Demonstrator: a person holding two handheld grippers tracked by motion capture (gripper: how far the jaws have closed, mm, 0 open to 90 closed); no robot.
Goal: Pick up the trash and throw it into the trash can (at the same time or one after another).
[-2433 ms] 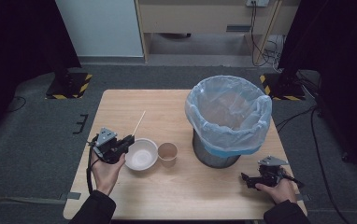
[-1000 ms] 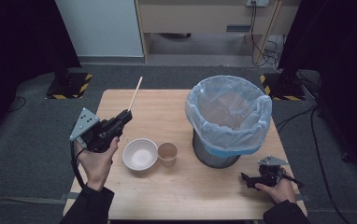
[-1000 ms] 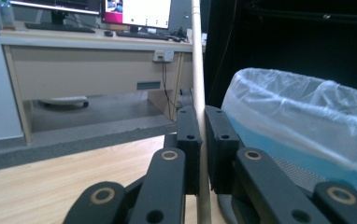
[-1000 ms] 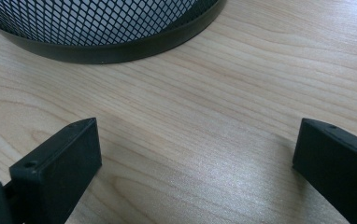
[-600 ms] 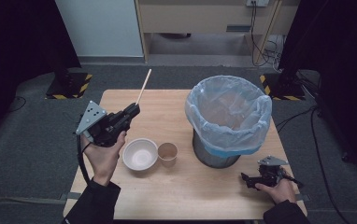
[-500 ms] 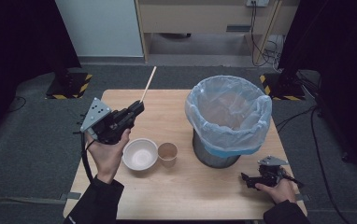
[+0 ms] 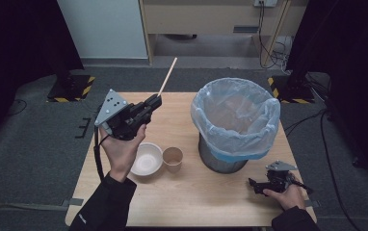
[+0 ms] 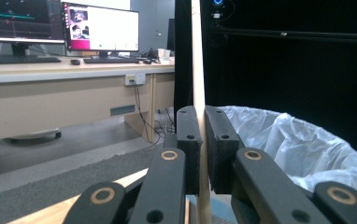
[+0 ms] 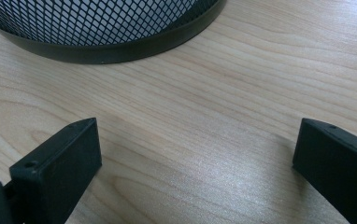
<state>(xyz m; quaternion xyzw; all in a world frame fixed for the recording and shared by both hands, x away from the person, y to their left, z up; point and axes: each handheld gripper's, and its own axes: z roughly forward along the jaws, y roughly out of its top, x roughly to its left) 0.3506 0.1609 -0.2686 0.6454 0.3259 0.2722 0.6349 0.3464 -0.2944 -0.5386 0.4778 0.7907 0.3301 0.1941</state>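
Now the left gripper [image 7: 154,102] is holding the wooden stick [image 7: 167,76] well above the table [image 7: 211,202], with its jaws pressed together on the stick's lower part; in the left gripper view the stick [image 8: 197,56] is rising straight up between the two black pads. A couple of seconds ago that gripper was lying low beside the white bowl [image 7: 146,160] with the stick flat on the wood. Since then the hand has been lifting and swinging forward, so the stick is now pointing up and away over the far edge of the table, to the left of the bin [image 7: 235,126]. Judging from this, the pickup is finished and the carry is under way, most likely toward the bin's open mouth, which is still some way to the right of the stick.

The right gripper [image 7: 259,185] is resting on the table near the bin's foot, where it has been all along, with its jaws spread wide and nothing between them; its own view is showing bare wood and the bin's black mesh base [image 9: 120,28].

Counting the things: one wooden stick, one white bowl, one brown paper cup [image 7: 173,159] standing just beside the bowl, and one mesh bin lined with one pale plastic bag [image 7: 240,103]. Two grippers are working, one in each hand.
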